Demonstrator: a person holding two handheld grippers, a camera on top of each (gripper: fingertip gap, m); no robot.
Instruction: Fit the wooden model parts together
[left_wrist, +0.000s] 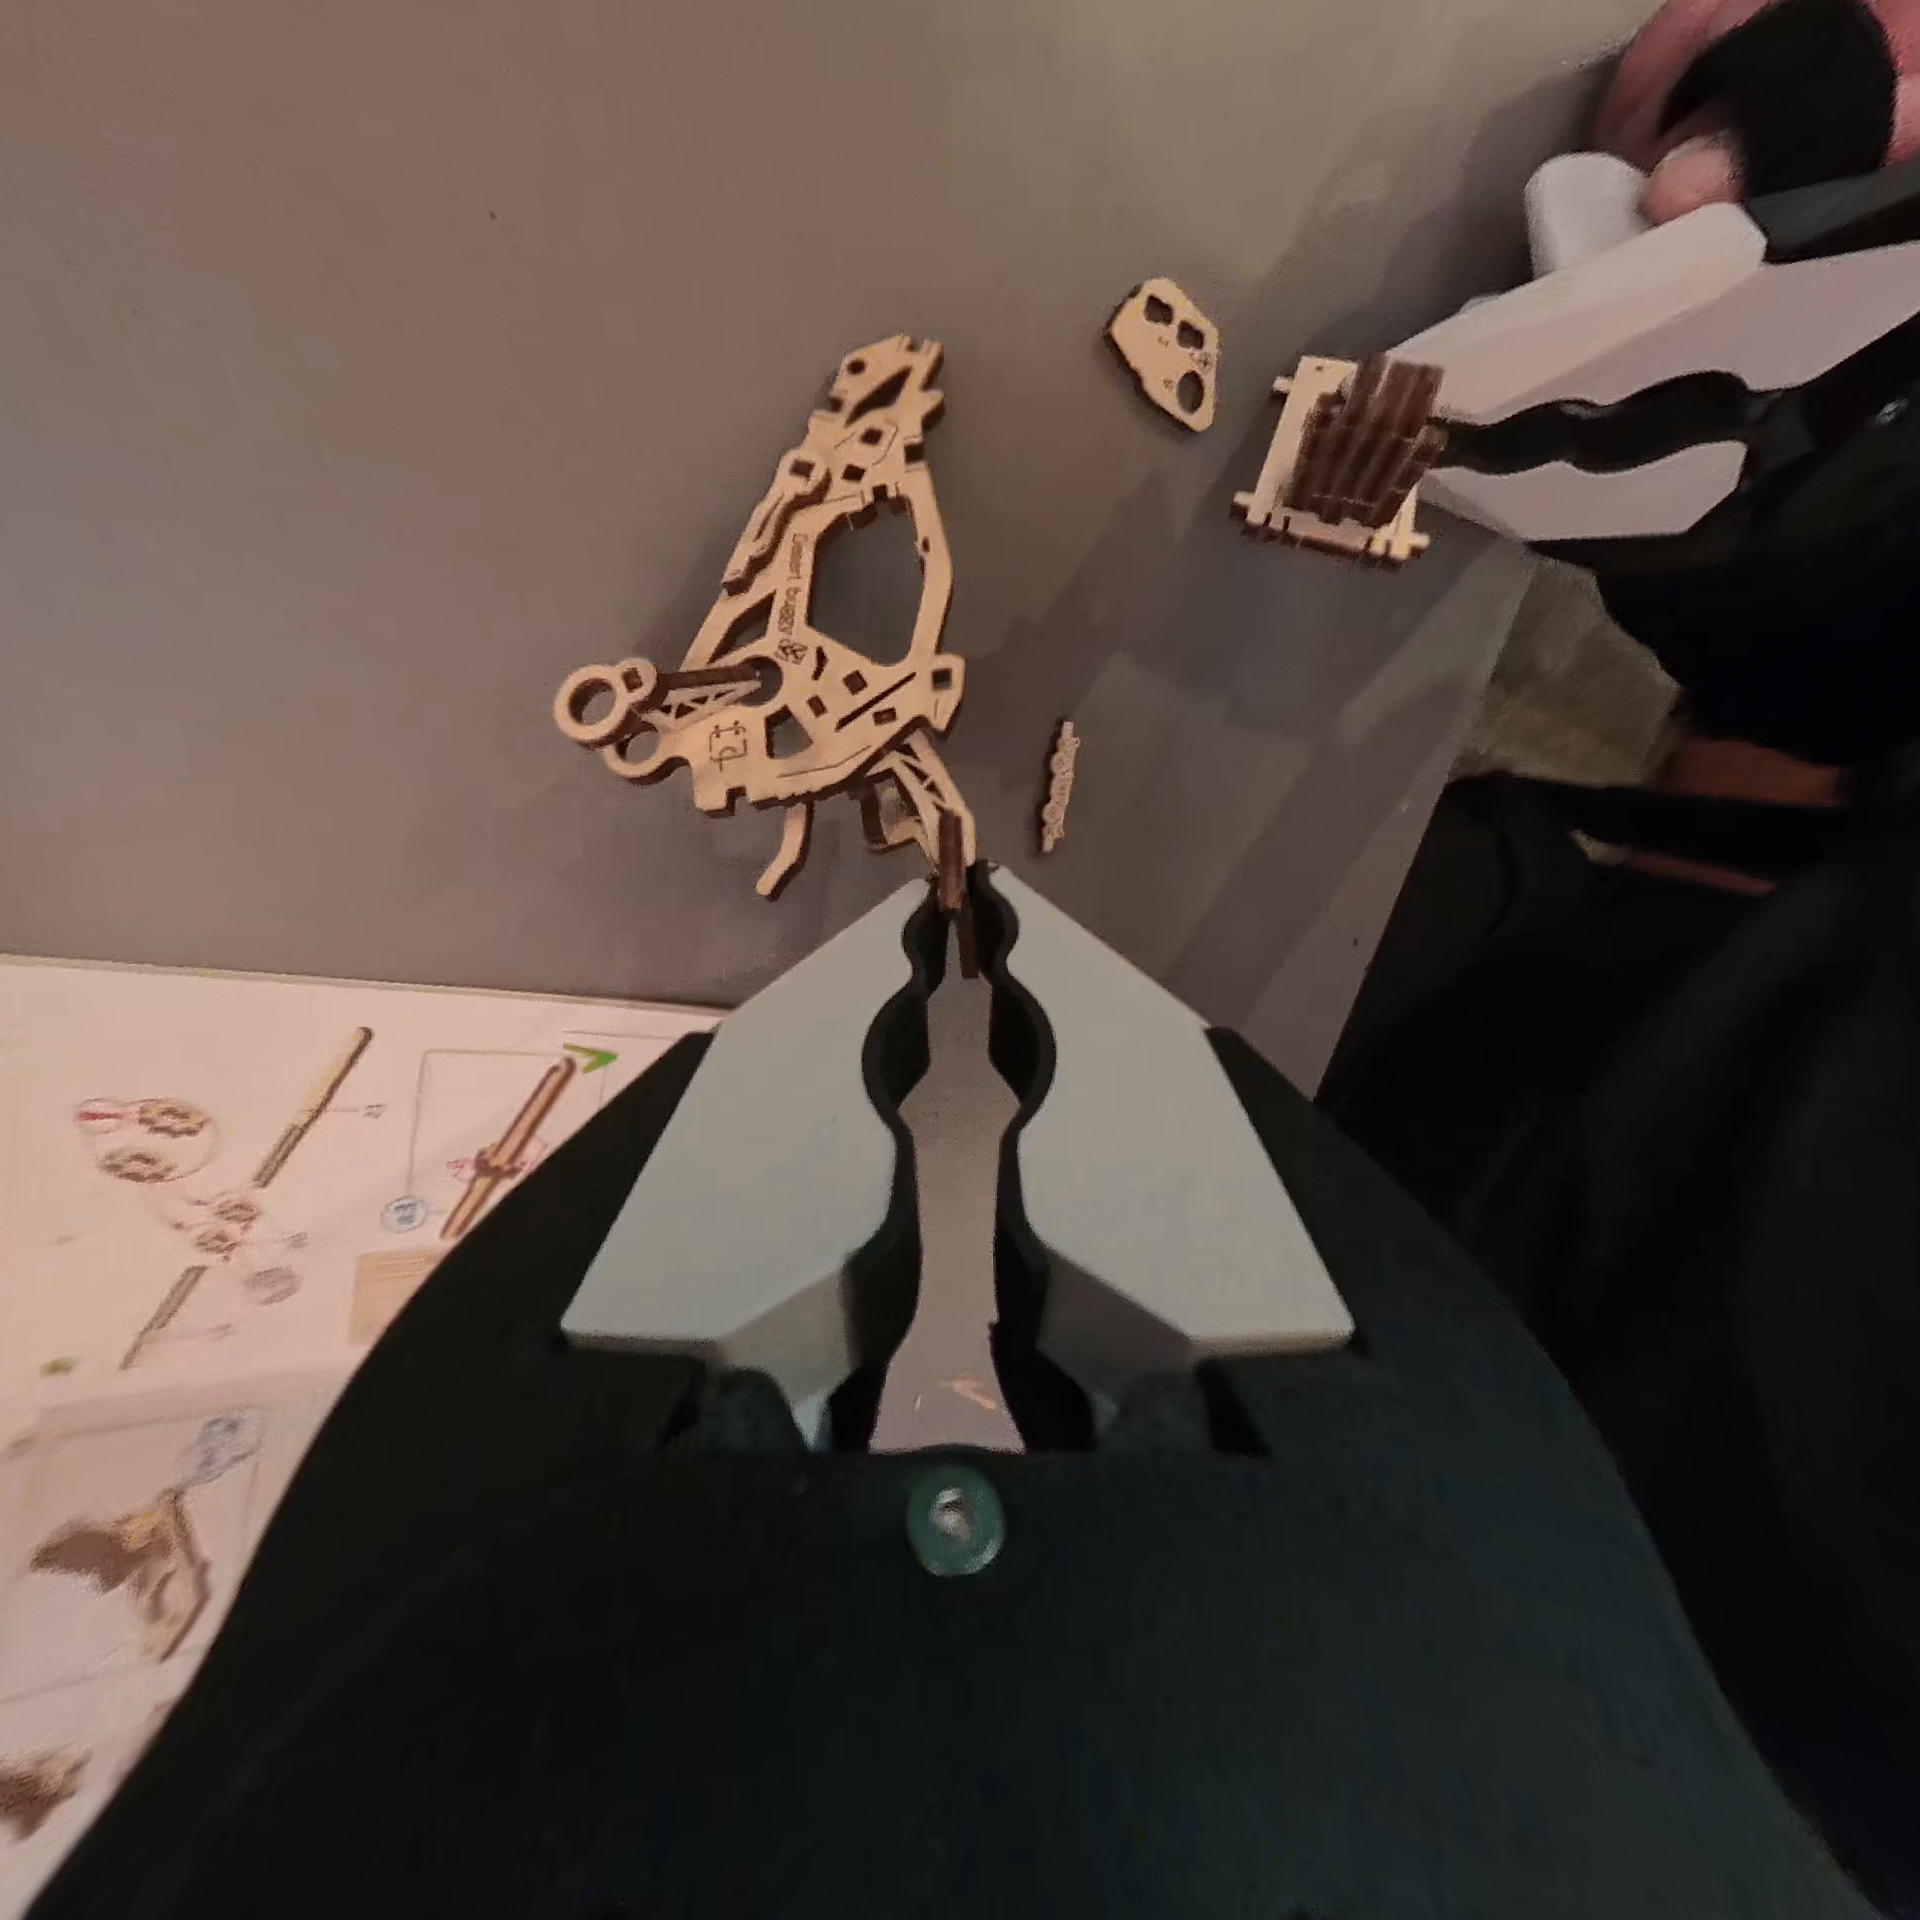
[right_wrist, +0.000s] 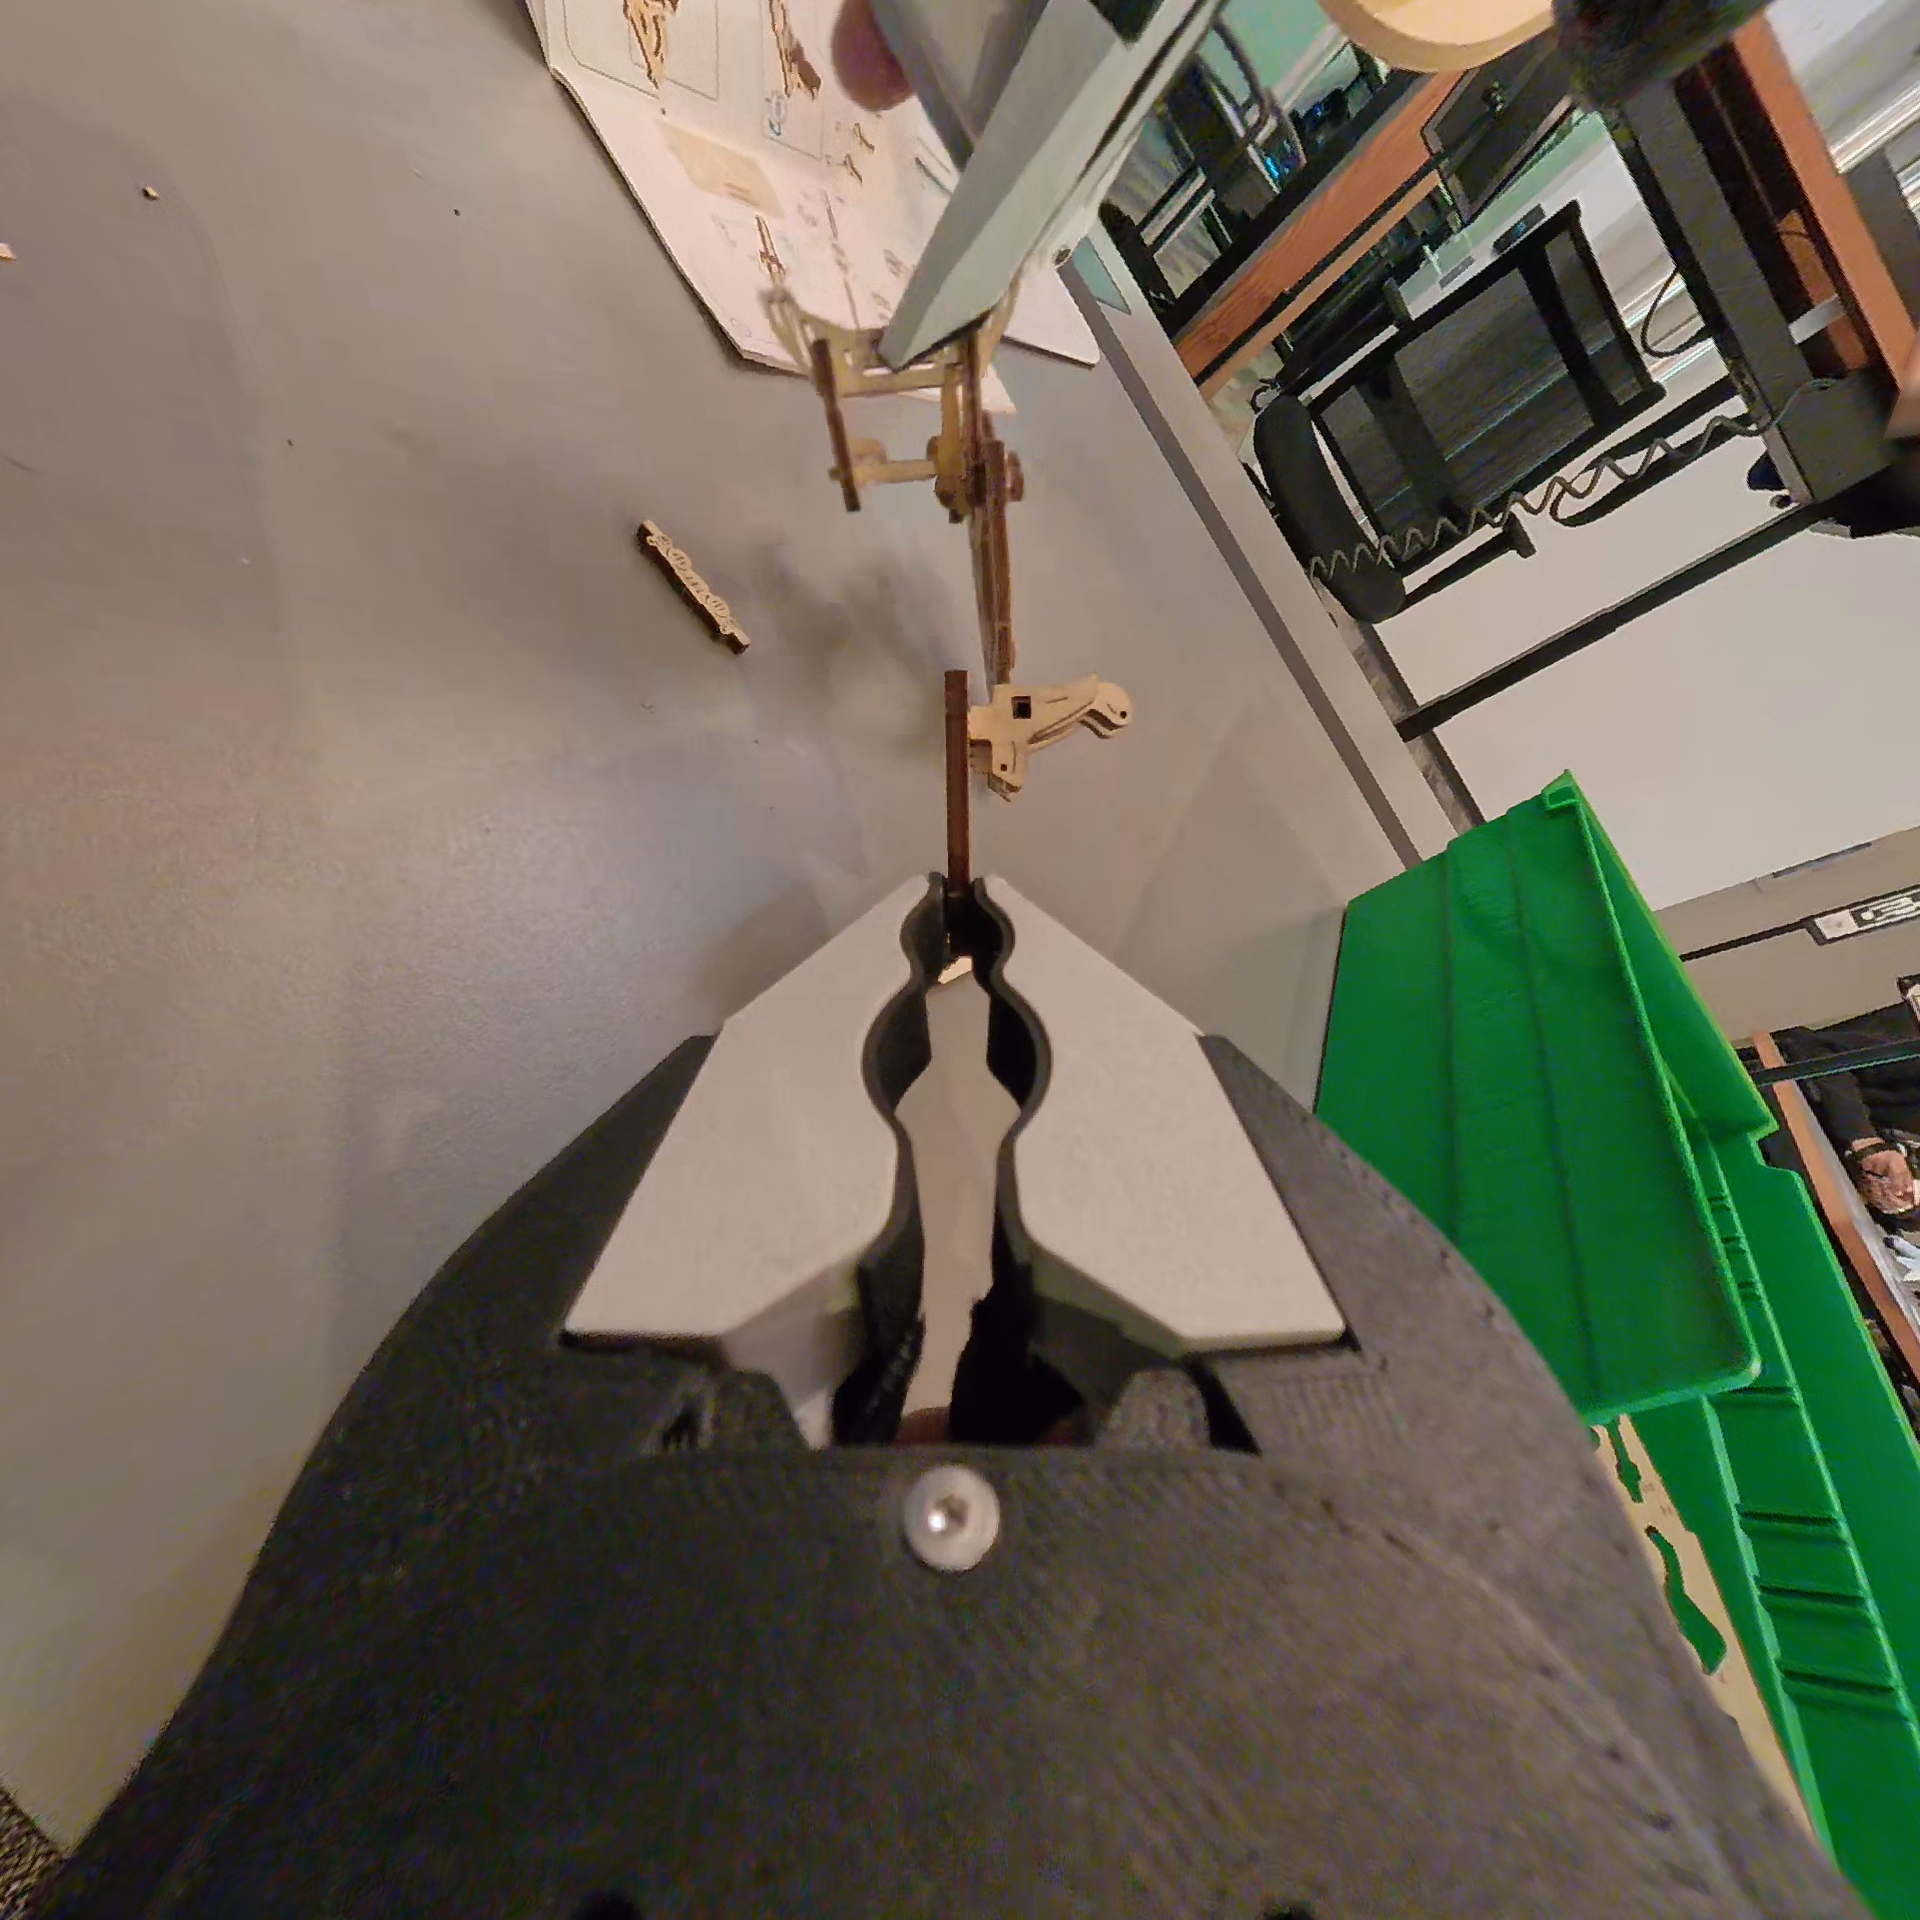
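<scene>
In the left wrist view my left gripper (left_wrist: 961, 904) is shut on a lower tab of the large pale wooden frame assembly (left_wrist: 831, 623) and holds it over the grey table (left_wrist: 312, 416). My right gripper (left_wrist: 1455, 442) comes in from the upper right, shut on a small boxy wooden sub-assembly (left_wrist: 1340, 457) with dark ribs. In the right wrist view my right gripper (right_wrist: 961, 904) pinches that part, seen edge-on as a dark bar (right_wrist: 956, 769). The left gripper (right_wrist: 997, 187) holds the frame assembly (right_wrist: 935, 436) farther off. The two held parts are apart.
A flat wooden piece with holes (left_wrist: 1164, 364) and a thin wooden strip (left_wrist: 1058, 784) lie on the table; the strip also shows in the right wrist view (right_wrist: 694, 587). An instruction sheet (left_wrist: 208, 1195) lies at lower left. A green bin (right_wrist: 1538, 1143) stands past the table edge (right_wrist: 1247, 582). Some 12 cm of space lies between my two pairs of fingers.
</scene>
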